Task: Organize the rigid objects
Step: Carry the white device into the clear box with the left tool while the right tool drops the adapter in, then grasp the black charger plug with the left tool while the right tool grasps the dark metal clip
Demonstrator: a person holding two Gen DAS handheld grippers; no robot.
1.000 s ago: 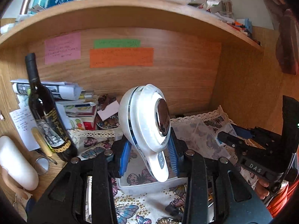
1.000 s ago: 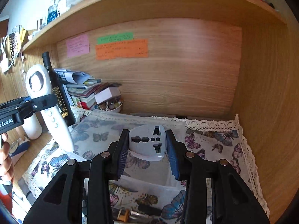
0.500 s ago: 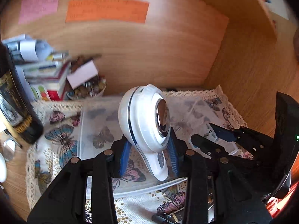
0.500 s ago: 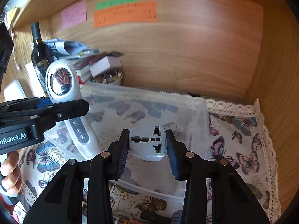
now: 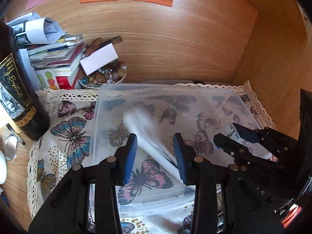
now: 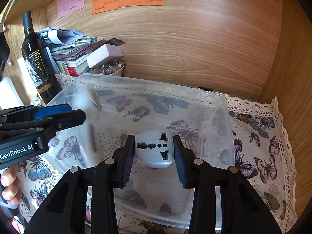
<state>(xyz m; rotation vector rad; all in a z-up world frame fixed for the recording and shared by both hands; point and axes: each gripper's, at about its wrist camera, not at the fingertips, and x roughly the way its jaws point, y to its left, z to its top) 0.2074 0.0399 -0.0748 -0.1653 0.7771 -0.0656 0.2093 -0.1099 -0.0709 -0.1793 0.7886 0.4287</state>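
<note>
Over a clear plastic bin on a butterfly-print cloth, the left gripper stands spread at lower centre of its frame — a blurred white handheld device lies between and beyond its blue pads, in the bin, with no pad seen touching it. In the right wrist view, the right gripper pinches a grey travel adapter at frame centre, above the bin. A wine bottle stands upper left.
</note>
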